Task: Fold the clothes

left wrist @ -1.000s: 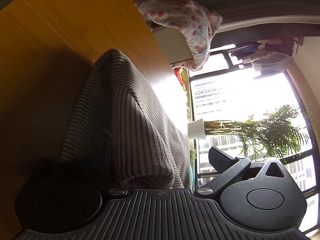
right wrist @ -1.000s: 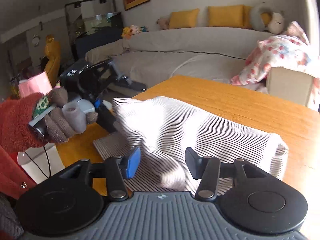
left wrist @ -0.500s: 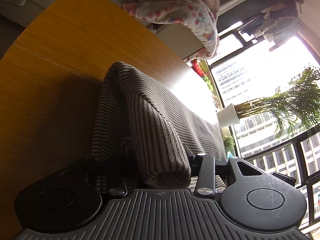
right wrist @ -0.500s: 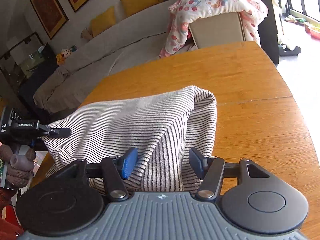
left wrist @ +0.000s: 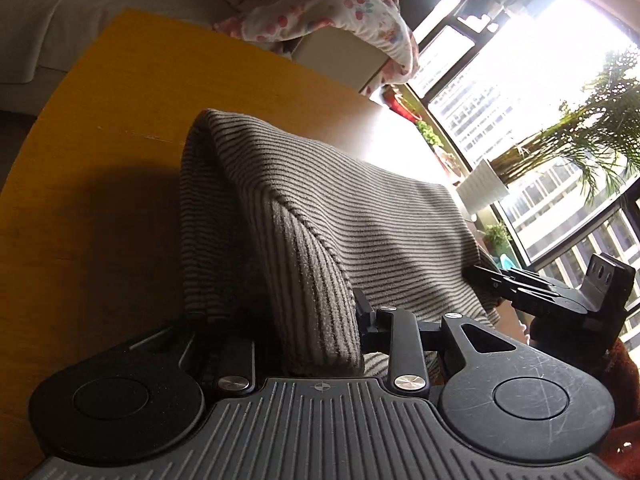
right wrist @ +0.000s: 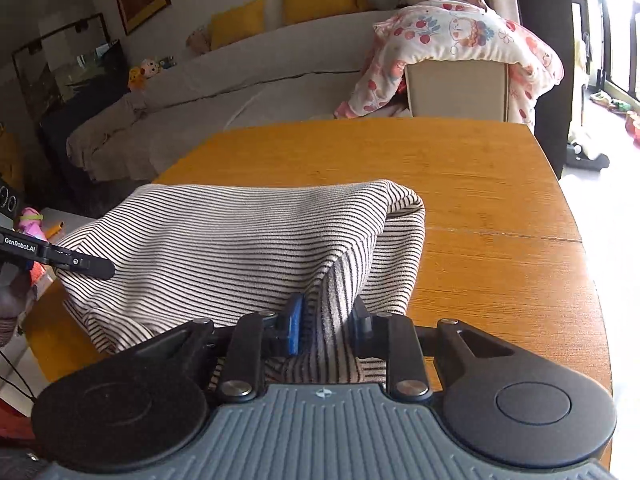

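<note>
A grey-and-black striped garment is held up off the orange wooden table, draped between both grippers. My right gripper is shut on a bunched edge of it, between the blue pad and the black finger. My left gripper is shut on the other end of the striped garment, the cloth pinched between its fingers and hanging over them. The left gripper's tip also shows in the right wrist view, and the right gripper in the left wrist view.
A box draped with a floral cloth stands past the table's far edge. A grey sofa with yellow cushions lies behind. A bright window with a potted plant is at the right of the left wrist view.
Both grippers closed on the garment's ends and lifted it. The right gripper's jaws, wide apart before, are now pinched on the cloth. The views swung toward the table's far side.
</note>
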Available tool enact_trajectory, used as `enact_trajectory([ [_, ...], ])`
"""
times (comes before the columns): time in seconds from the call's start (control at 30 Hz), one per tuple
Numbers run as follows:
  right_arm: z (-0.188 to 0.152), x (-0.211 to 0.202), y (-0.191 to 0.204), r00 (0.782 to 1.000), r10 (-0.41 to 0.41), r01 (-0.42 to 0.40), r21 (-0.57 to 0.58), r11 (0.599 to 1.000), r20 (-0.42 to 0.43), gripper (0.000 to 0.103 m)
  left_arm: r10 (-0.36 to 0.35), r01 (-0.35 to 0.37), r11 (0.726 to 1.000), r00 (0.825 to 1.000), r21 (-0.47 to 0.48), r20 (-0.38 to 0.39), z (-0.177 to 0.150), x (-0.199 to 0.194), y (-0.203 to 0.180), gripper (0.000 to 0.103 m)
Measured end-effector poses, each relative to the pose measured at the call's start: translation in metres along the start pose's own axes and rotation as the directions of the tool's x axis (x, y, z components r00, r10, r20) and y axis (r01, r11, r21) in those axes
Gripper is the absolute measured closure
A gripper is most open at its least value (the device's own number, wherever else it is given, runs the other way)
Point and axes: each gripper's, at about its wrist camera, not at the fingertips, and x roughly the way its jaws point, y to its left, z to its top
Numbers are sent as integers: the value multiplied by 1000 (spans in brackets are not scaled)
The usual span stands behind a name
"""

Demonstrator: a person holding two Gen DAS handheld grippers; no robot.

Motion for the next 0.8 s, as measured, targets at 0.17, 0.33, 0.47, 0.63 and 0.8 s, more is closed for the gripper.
enact_trajectory([
  [0.17,23,-10,10,996,3,4,-69,998,89,80,-12,6,998,996,69,85,17,-16,-11,72],
  [0.33,2,14,10,996,-68,75,-149,986,49,78,51,-53,996,998,75,31,1,0,-1,68],
  [0.47,-2,10,6,993,-93,103,-154,983,67,53,67,-77,989,995,130,80,-1,-29,-8,39],
  [0.63,15,-6,-8,990,-107,116,-89,989,92,28,50,-83,986,974,146,220,12,-82,-17,22],
  [0.8,35,-19,-10,986,16,-20,23,1000,168,1,-115,92,991,956,95,271,28,-95,-25,10],
])
